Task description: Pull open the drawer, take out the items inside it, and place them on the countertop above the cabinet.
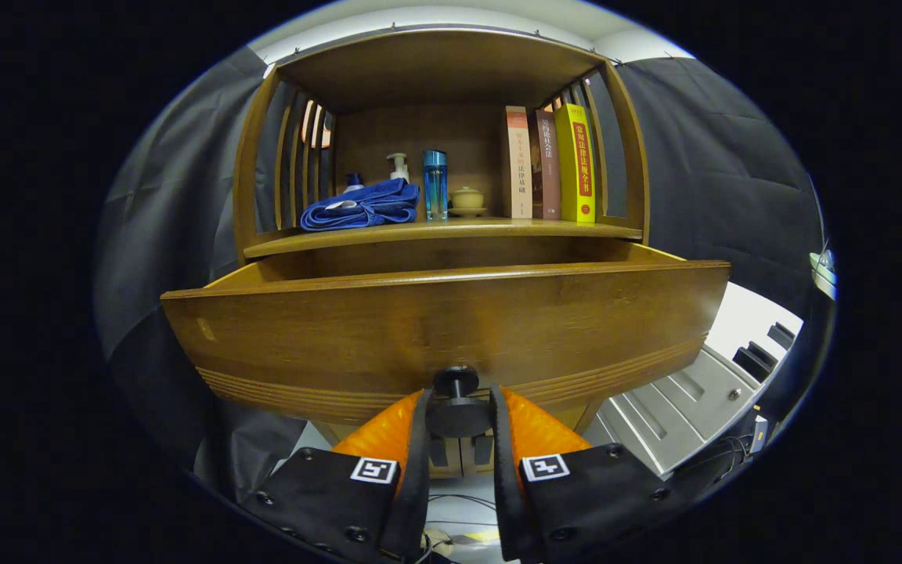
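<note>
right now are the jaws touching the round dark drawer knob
Touching. The gripper view shows the gripper closed on the round dark knob of the wooden drawer, both jaws pressing its sides.

Tongs [456, 411]: level, pointing straight forward. Both fingers [420, 439] are closed from either side onto the drawer knob [456, 382], pressing on it between their tips.

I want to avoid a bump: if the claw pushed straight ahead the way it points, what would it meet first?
The claw already has the drawer's round knob between its fingers, which look pressed on it. Straight on, it would likely meet the wooden drawer front right behind the knob.
</note>
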A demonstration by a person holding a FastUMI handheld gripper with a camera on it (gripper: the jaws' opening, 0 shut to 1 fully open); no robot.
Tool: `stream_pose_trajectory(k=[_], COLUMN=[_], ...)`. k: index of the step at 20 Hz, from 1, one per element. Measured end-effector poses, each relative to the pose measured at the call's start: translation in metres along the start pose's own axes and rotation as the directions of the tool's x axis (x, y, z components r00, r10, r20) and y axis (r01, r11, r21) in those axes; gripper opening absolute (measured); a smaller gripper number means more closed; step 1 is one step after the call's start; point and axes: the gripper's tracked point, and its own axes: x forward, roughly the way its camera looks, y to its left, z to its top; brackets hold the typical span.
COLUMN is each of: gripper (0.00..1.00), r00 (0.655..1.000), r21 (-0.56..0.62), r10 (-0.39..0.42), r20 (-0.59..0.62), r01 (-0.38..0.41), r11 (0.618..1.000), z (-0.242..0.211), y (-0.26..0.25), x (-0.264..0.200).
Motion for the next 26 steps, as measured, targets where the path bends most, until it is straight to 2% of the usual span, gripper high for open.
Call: stream_pose_trajectory(k=[20,22,26], gripper=[0.44,0.49,0.63], r00=[1.0,0.998,0.998], r21=[0.014,0.005,0.01], r10=[-0.018,-0.043,-0.062], r20=[-0.022,-0.036,-0.01], r01=[0.019,0.043,0.062], r11=[1.0,0.999,0.998], z=[-0.011,-0.011,0.02], y=[-0.007,-0.009,-0.01], x=[-0.04,-0.041,-0.048])
